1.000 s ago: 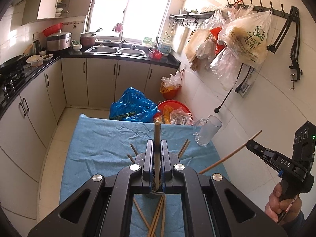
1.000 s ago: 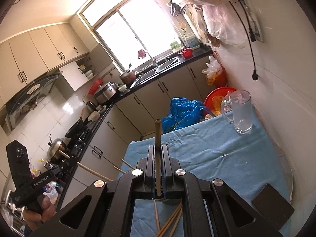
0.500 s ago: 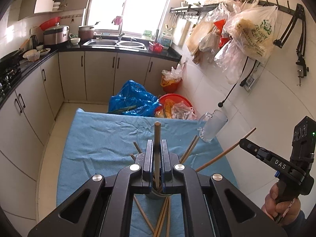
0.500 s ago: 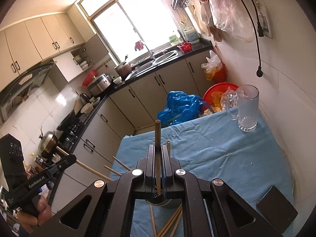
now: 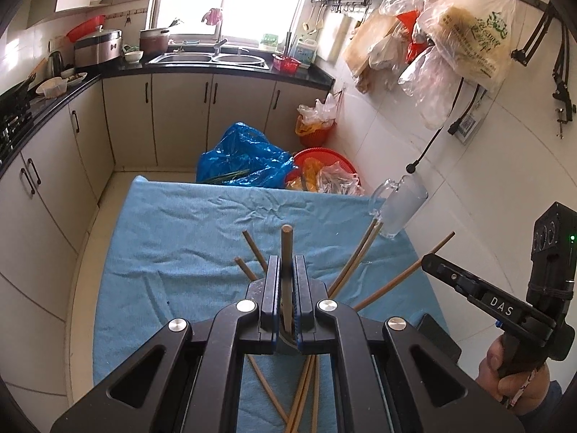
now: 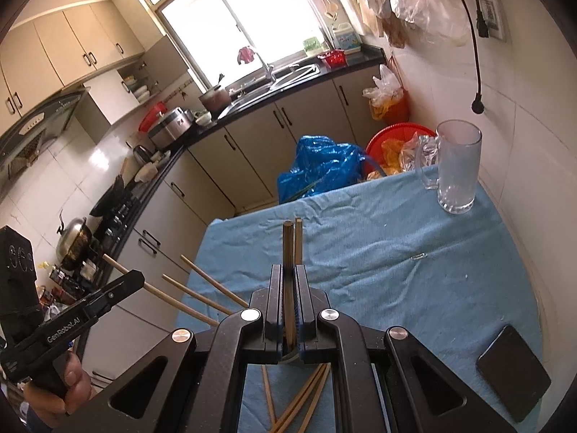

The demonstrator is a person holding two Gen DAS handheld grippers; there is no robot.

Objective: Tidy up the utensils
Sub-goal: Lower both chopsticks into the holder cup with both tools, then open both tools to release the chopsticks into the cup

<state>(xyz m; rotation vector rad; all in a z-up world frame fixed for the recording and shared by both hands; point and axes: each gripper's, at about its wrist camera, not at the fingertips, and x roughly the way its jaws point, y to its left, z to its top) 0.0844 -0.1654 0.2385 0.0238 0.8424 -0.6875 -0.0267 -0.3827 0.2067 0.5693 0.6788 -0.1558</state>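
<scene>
Both grippers lower vs earlier | left gripper (image 5: 287, 285) & right gripper (image 6: 287, 288) jaws each clamped on chopstick (image 5: 287, 249)

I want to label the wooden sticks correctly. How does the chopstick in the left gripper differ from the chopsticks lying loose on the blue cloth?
The held chopstick is clamped between the left gripper fingers and raised off the blue cloth; the loose chopsticks lie flat on it. The held chopstick is alone, while the loose chopsticks cross each other in a heap. Both look like plain brown wood.
</scene>
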